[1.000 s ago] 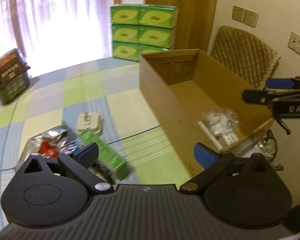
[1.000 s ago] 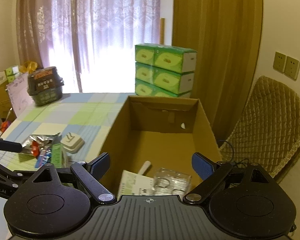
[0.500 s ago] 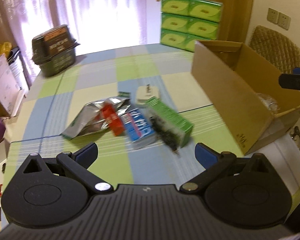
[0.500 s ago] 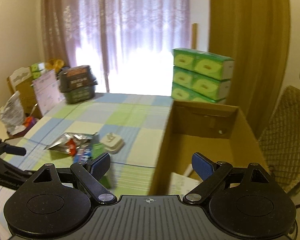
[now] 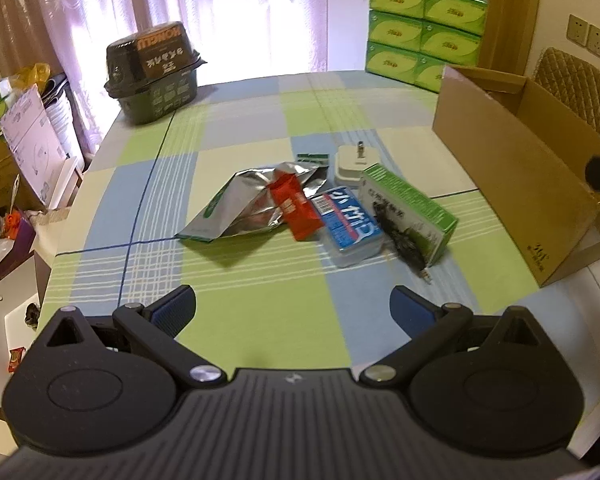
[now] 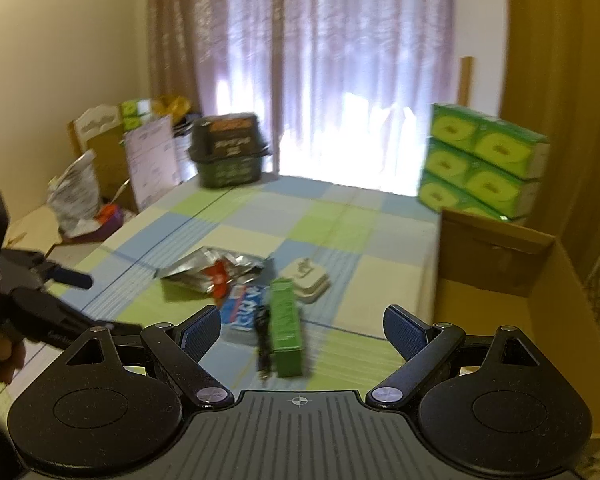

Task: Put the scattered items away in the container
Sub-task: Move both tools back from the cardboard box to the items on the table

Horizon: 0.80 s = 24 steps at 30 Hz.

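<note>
left gripper (image 5: 292, 304): blue-padded jaws spread wide, nothing between them — above the checked green-blue-cream tablecloth (image 5: 260, 112), short of the pile
right gripper (image 6: 302, 328): jaws wide apart too, empty, over the table edge by the box
container: open brown cardboard box (image 5: 512, 168) at the table's right end; inside not visible
pile: mid-table, all outside the box — crumpled silver foil pouch (image 5: 244, 200), red sachet (image 5: 294, 208) lying on it, blue-labelled clear plastic case (image 5: 350, 220) touching the sachet, green rectangular carton (image 5: 410, 208) just right of the case, black cable (image 5: 404, 240) against the carton, white plug adapter (image 5: 354, 164) behind
background: stacked green tissue boxes (image 5: 422, 36), dark green basket (image 5: 156, 76) at far end
blur: right wrist view smeared
</note>
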Each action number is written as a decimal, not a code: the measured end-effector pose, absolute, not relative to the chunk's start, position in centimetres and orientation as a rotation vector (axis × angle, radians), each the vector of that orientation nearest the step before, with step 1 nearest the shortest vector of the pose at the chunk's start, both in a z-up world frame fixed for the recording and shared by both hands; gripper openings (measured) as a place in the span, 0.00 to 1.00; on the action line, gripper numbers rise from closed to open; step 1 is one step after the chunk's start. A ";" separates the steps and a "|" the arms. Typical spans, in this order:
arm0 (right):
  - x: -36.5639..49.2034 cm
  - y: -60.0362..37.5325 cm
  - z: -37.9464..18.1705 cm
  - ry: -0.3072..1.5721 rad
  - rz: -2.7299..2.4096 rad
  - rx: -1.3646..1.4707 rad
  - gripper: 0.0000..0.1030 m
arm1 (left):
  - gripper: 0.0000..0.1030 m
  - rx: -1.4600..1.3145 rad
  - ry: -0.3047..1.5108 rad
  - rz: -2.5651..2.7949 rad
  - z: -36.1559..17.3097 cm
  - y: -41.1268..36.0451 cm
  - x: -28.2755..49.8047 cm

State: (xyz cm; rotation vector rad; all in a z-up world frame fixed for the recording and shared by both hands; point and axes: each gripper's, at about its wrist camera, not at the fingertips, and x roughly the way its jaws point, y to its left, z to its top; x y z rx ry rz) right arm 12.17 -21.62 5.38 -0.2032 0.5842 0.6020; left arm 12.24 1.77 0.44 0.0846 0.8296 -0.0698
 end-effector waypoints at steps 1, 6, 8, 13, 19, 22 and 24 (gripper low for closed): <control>12.2 -21.1 5.0 0.587 0.612 -0.221 0.91 | 0.98 0.087 0.832 -0.068 0.2 2.0 12.3; 12.7 -18.9 2.2 0.613 0.655 -0.296 0.91 | 0.99 0.091 0.838 -0.072 -0.8 2.9 13.3; 13.1 -18.3 0.8 0.631 0.655 -0.320 0.91 | 0.99 0.086 0.836 -0.081 -1.3 3.1 13.8; 14.6 -17.0 -2.5 0.693 0.665 -0.353 0.90 | 0.99 0.059 0.847 -0.101 -2.8 3.4 15.3; 17.0 -16.2 -5.0 0.719 0.648 -0.355 0.90 | 0.99 0.027 0.868 -0.119 -4.5 3.8 16.7; 18.4 -16.0 -5.6 0.716 0.636 -0.341 0.90 | 0.99 0.008 0.866 -0.120 -4.5 4.0 17.1; 19.3 -15.7 -5.8 0.711 0.632 -0.335 0.90 | 0.98 0.003 0.861 -0.121 -4.4 4.1 17.3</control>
